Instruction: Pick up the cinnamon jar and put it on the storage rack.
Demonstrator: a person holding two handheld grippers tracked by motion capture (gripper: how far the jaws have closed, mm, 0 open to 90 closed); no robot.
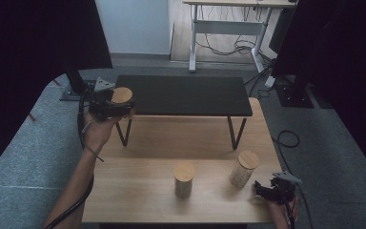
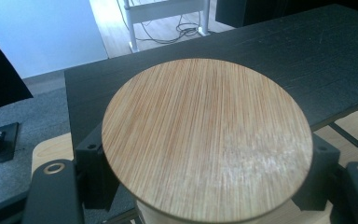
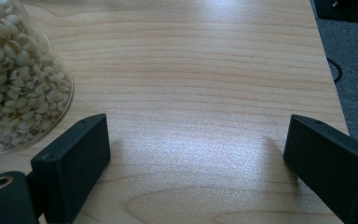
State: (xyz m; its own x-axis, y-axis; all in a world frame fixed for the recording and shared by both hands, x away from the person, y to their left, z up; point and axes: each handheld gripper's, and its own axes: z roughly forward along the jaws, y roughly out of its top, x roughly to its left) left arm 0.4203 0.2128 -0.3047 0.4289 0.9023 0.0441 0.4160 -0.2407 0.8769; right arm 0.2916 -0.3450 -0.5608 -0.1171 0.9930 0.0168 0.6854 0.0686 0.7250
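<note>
My left gripper [image 1: 118, 108] is shut on a jar with a round bamboo lid [image 1: 122, 94], held in the air at the left end of a low black shelf [image 1: 186, 95]. In the left gripper view the lid [image 2: 207, 140] sits between the two black jaws, above the shelf's corner [image 2: 307, 56]. Two more bamboo-lidded jars stand on the light wooden table [image 1: 138, 191], one in the middle [image 1: 184, 179] and one to the right [image 1: 244, 168]. My right gripper [image 1: 262, 190] rests open just right of that jar. The right gripper view shows a clear jar of pale grains [image 3: 14, 79] left of the open gripper [image 3: 200, 144].
The black shelf stands on thin metal legs [image 1: 233, 133] over the back half of the table. Grey carpet [image 1: 33, 143] surrounds the table, with a cable [image 1: 286, 138] on the floor at the right. A white desk frame [image 1: 228, 28] stands far behind.
</note>
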